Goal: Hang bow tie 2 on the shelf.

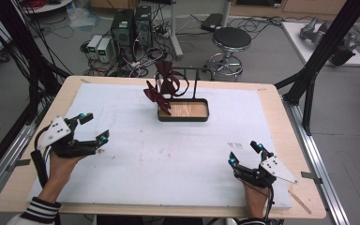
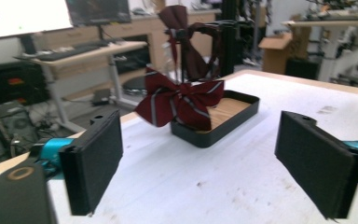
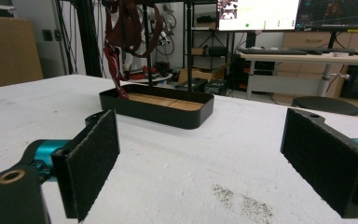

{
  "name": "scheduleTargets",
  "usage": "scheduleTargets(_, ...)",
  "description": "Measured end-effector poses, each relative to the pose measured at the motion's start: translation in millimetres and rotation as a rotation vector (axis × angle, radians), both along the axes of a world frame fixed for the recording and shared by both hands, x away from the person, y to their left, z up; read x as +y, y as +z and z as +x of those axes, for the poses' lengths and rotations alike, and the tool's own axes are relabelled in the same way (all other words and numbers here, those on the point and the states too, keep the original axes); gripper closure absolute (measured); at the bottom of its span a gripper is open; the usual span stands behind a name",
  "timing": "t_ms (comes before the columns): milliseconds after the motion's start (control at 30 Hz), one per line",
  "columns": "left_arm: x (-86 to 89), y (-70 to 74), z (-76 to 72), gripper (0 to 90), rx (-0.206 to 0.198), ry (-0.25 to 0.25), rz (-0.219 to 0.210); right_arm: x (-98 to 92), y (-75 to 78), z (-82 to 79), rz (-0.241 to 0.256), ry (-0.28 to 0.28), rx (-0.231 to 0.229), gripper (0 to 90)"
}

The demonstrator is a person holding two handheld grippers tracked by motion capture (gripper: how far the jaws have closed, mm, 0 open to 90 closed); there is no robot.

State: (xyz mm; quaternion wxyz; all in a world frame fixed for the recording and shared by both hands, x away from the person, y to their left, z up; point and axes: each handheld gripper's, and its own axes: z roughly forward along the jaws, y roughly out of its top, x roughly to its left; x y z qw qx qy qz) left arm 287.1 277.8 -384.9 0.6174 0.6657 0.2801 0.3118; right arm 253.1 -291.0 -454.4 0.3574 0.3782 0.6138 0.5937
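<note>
The table (image 1: 272, 101) carries a white mat (image 1: 136, 159) over most of its top. Near the far edge of the mat, about the middle, stands a black tray (image 1: 183, 111) with a wooden floor; the floor is bare. A thin black stand (image 1: 194, 82) rises from the tray, and dark red striped bow ties (image 2: 181, 103) hang on it, one over the tray's left rim. My left gripper (image 1: 90, 127) is near the left edge, jaws spread. My right gripper (image 1: 245, 153) is near the right front corner, jaws spread too, holding nothing.
</note>
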Motion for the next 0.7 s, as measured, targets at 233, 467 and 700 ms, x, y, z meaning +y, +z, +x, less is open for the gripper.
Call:
scheduleTargets(233, 17.9, -38.3, -15.6, 13.0, -0.023, 0.054, -0.050, -0.3, -0.1, 0.0, 0.000, -0.009, -0.006, 10.8)
scheduleTargets(467, 18.6, -57.0, -18.1, 12.9, -0.050, 0.073, -0.059, 0.3, -0.1, -0.6, 0.004, -0.011, 0.002, 10.8)
scheduleTargets(700, 15.5, -67.1, -16.2, 12.9, -0.037, 0.081, -0.055, 0.0, -0.2, -0.8, 0.002, -0.005, -0.006, 10.8)
